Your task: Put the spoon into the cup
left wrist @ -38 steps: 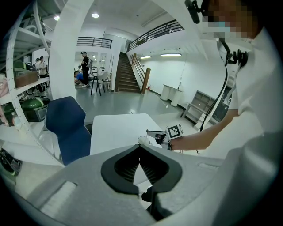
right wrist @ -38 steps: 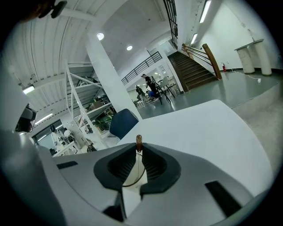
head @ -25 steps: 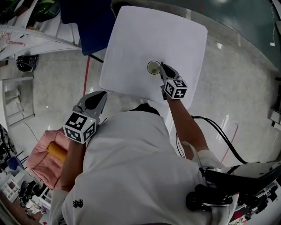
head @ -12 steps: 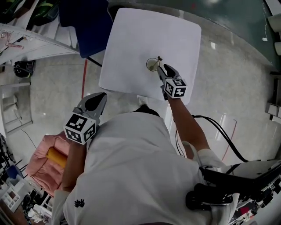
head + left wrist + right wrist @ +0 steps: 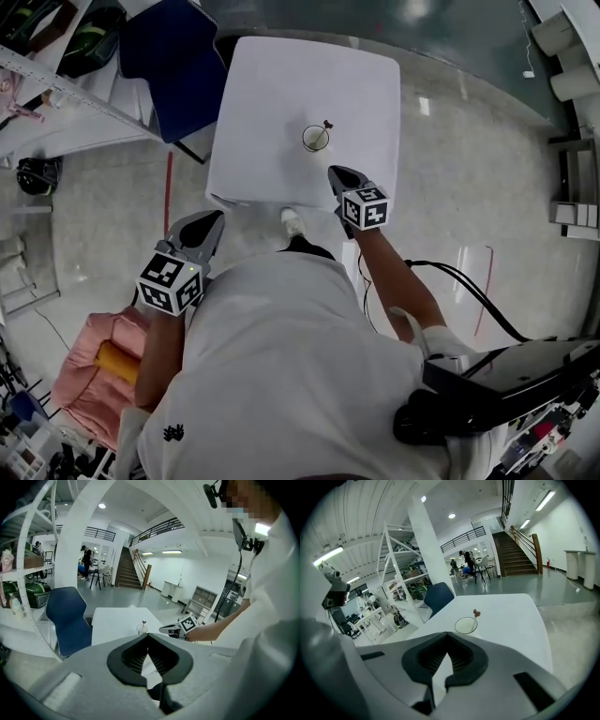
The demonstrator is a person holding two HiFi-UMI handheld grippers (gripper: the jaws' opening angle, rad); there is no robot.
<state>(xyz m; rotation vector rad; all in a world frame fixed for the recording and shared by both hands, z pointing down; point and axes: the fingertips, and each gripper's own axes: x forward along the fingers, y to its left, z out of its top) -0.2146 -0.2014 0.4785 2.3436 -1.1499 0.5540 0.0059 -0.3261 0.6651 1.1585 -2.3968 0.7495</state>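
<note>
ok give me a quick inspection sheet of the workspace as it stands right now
surface: white table, bare apart from the cup
job's things: cup upright near the table's middle; spoon stands in it, handle end above the rim
clutter: nothing seen on the table
grippers: right gripper shut, empty, at the table's near edge, apart from the cup; left gripper shut, empty, off the table
cables: black cable runs from beside the person's right arm toward the floor
surroundings: blue chair at the table's left; shelving rack; pink padded thing lower left
</note>
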